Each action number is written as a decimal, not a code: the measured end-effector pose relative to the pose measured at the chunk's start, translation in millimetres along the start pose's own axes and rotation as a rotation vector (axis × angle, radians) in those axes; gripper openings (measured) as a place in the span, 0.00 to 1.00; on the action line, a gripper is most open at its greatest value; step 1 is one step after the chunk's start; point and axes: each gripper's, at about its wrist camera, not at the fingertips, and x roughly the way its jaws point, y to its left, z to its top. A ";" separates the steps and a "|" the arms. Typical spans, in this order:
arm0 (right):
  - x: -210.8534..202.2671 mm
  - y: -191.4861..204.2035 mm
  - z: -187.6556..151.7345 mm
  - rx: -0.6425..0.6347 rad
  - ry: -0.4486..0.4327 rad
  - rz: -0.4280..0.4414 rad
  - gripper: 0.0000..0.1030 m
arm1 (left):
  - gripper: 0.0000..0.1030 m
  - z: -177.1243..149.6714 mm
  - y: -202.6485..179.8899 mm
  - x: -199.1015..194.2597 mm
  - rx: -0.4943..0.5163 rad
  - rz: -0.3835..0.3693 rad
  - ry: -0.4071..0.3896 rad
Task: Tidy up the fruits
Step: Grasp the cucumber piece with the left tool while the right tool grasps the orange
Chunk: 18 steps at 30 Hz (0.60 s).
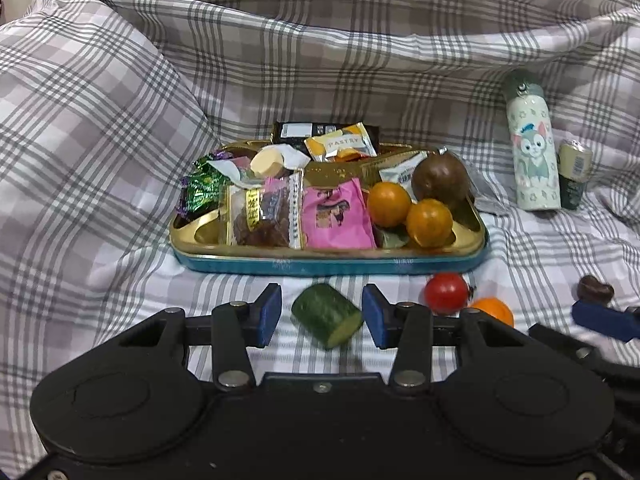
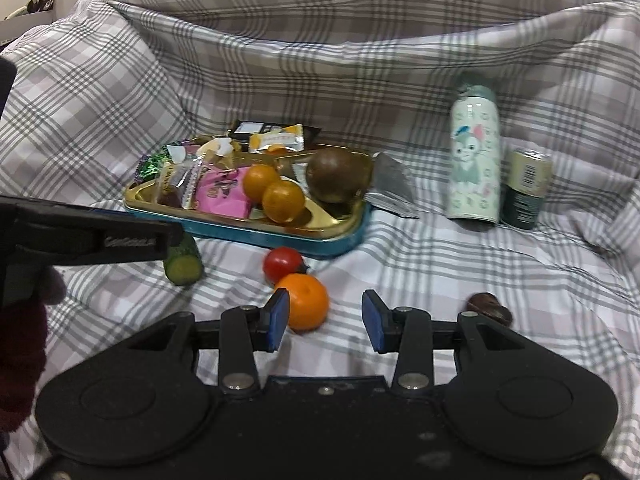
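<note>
cucumber piece (image 1: 327, 314) lies between the spread left gripper (image 1: 321, 315) fingers; orange (image 2: 306, 306) touches the parted right gripper (image 2: 325, 320)'s left pad, near the tin tray (image 1: 328, 266)'s front edge.

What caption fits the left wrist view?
Open left gripper brackets a cucumber piece on checked bedding, before a tray of snacks and fruit.

Both tongs (image 1: 322, 316) (image 2: 325, 322) are matte black with silver pivot screws, blue-padded fingertips (image 1: 269, 312) and round housings.
</note>
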 end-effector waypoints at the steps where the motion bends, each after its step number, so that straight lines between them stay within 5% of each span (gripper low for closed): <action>1: 2.0 1.4 0.7 -0.001 -0.002 0.003 0.41 | 0.51 0.9 0.4 2.0 -0.005 -0.002 -0.004; 18: 34.0 -6.3 -4.2 0.104 -0.012 0.044 0.48 | 0.51 -4.4 8.9 16.1 -0.009 -0.005 -0.038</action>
